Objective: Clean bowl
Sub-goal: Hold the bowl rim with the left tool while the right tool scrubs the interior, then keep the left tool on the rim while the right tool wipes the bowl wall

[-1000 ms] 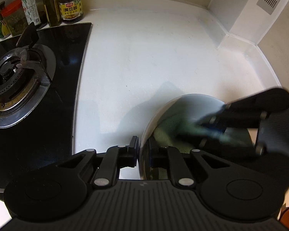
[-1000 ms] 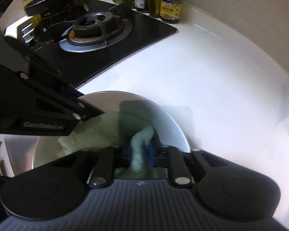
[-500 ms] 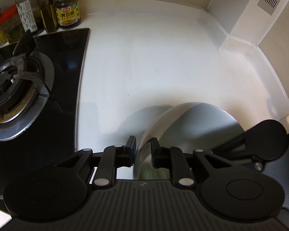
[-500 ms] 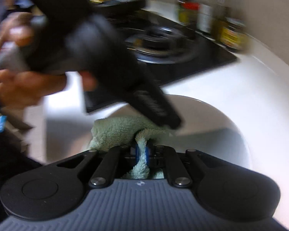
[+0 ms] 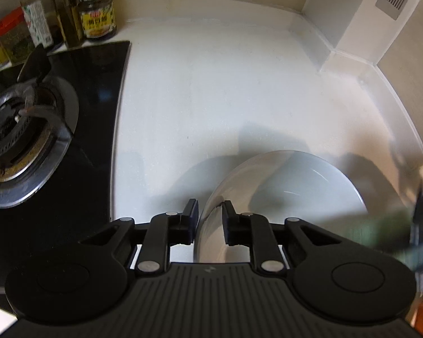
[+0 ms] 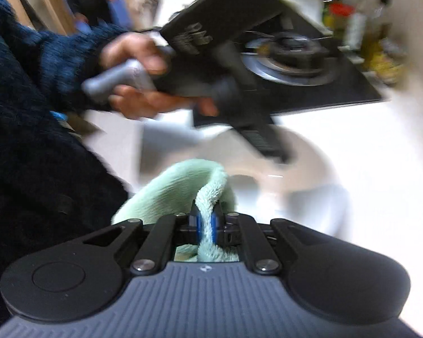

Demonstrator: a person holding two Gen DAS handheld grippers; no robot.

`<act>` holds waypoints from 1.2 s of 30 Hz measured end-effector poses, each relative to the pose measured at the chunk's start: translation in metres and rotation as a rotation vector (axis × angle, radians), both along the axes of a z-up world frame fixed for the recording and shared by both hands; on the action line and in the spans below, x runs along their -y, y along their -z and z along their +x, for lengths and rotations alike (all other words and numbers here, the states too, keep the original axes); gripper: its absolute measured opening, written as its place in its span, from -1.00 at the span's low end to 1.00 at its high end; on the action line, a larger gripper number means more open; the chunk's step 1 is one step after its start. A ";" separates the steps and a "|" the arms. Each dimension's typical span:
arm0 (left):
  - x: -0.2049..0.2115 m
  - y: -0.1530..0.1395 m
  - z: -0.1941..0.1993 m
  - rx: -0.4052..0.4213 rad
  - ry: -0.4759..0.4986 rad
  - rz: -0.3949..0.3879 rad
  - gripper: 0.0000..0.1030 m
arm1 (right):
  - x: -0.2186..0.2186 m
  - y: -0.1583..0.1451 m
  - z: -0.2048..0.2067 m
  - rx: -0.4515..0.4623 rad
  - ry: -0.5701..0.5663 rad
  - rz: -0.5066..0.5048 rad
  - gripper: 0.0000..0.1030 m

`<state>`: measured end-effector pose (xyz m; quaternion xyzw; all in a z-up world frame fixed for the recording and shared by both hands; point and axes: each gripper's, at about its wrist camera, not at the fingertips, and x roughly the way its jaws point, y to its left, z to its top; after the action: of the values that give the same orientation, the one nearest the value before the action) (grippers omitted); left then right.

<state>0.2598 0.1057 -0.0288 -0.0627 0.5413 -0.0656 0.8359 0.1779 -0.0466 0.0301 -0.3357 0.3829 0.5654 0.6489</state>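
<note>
Cloth [image 6: 183, 186] lifted out of bowl [image 5: 296, 186] | right gripper [image 6: 206, 219] clamps it; left gripper [image 5: 210, 217] pinches rim; blurred

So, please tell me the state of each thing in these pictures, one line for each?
Bowl: white, tilted, its rim held, nothing visible inside.
Left tongs: shut on the bowl rim.
Right tongs: shut on the cloth.
Cloth: green, bunched, outside the bowl.
Burner: no flame.
Jar: lid on, upright.
</note>
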 end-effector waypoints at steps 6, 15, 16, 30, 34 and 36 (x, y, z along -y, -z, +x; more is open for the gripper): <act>-0.009 -0.014 -0.031 -0.026 -0.089 -0.026 -0.64 | -0.047 0.031 0.011 0.167 -0.021 -0.043 -0.90; -0.005 -0.005 -0.077 -0.071 -0.141 -0.057 -0.49 | -0.074 0.060 0.013 0.318 -0.031 -0.124 -0.93; -0.006 -0.005 -0.075 -0.062 -0.142 -0.055 -0.49 | -0.072 0.061 0.012 0.320 -0.002 -0.160 -0.93; 0.021 0.010 -0.032 0.006 0.062 0.001 -0.72 | -0.024 0.038 -0.026 0.099 0.247 -0.197 -0.93; 0.012 0.003 -0.048 -0.012 0.073 -0.036 -0.72 | -0.023 0.021 -0.015 0.184 0.245 -0.022 -0.93; 0.012 0.002 -0.057 -0.022 0.066 -0.041 -0.72 | -0.031 0.021 -0.013 0.207 0.157 0.036 -0.93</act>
<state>0.2026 0.0937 -0.0305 -0.0626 0.5507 -0.1035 0.8259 0.1653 -0.0160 0.0095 -0.3494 0.3286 0.4819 0.7333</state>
